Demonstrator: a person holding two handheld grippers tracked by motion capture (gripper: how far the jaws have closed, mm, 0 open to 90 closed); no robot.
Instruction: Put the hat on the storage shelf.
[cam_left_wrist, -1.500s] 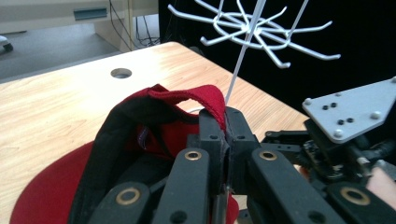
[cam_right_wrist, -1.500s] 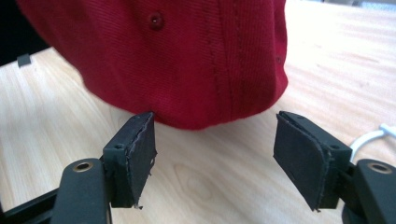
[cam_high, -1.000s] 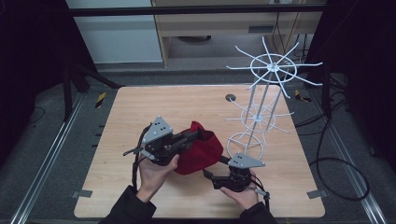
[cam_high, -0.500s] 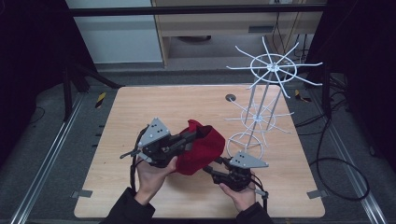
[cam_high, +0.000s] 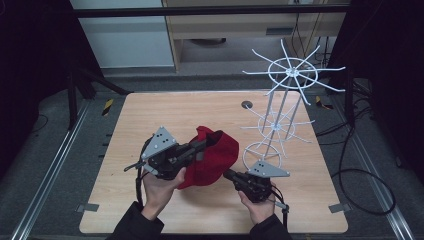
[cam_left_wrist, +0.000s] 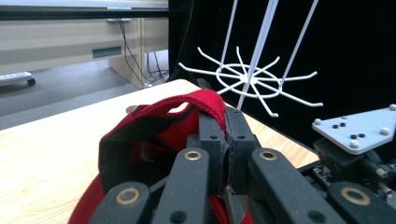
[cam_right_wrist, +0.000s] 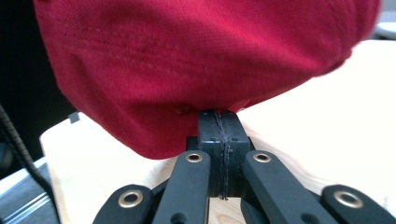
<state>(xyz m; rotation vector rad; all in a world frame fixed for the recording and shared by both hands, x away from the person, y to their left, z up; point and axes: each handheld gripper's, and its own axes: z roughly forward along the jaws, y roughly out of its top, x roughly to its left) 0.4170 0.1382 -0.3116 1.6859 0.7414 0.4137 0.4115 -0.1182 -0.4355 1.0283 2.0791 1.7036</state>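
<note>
left gripper (cam_left_wrist: 223, 140): clamped on red cap (cam_high: 212, 157) strap | right gripper (cam_right_wrist: 219, 140): jaws pressed together, touching cap's underside | white wire rack (cam_high: 280, 115): beyond right gripper

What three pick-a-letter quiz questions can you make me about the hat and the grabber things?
1. Where is the white wire rack?
A. on the table's far right part
B. on the floor
C. in a hand

2. What colour is the cap?
A. blue
B. red
C. green

3. How is the left gripper?
A. wide open
B. lying on the table
C. shut on the cap

Answers: 1 A, its base stands on the wood there. 2 B, red fabric shows in all views. 3 C, its jaws pinch the cap's edge in the left gripper view.
</note>
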